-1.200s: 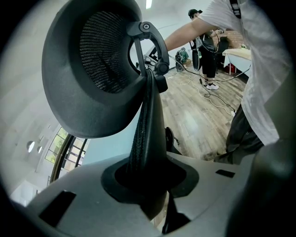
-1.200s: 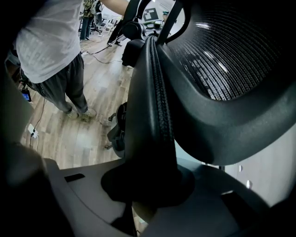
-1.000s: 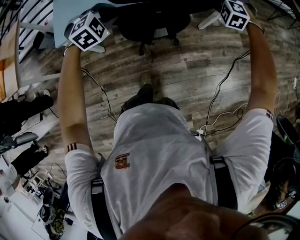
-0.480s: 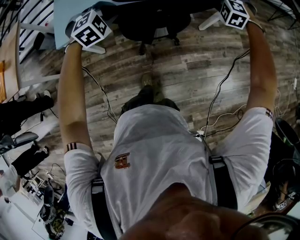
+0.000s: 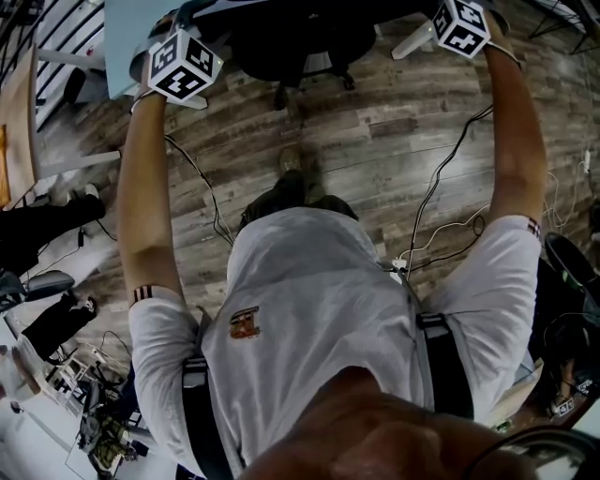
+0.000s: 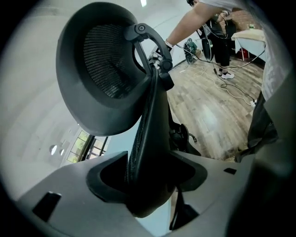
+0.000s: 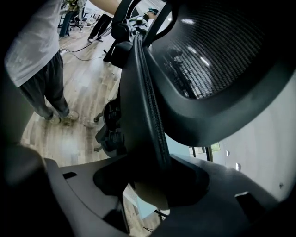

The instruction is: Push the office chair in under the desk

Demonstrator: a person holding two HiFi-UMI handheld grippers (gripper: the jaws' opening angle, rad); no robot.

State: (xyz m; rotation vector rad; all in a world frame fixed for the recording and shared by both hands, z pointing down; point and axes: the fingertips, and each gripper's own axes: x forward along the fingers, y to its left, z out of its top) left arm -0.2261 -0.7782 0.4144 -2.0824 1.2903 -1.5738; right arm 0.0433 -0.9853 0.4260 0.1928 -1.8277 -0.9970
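Squarely ahead of the person, the black office chair (image 5: 300,42) stood at the top edge of the head view, between the two outstretched arms. Two of its castors (image 5: 281,94) rested on the wood floor (image 5: 375,141). It sat just beside the pale blue desk (image 5: 127,37), whose corner showed at the upper left (how far the seat reached under the top, the head view did not show).

In the left gripper view, the mesh back of the chair (image 6: 106,78) filled the upper frame. Its dark side edge ran down into the gap of the left gripper (image 6: 150,183). The jaws were opening there, spread wider than the edge, with free space on one side. In the right gripper view the same held for the right gripper (image 7: 152,185). The opposite edge of the chair back (image 7: 217,69) stood between opening jaws that no longer pinched it.

From above, each gripper showed mainly as a marker cube, the left (image 5: 183,66) near the desk corner and the right (image 5: 461,26) well apart across the chair. Black and white cables (image 5: 441,178) trailed over the floor near the person's white shirt (image 5: 309,319).
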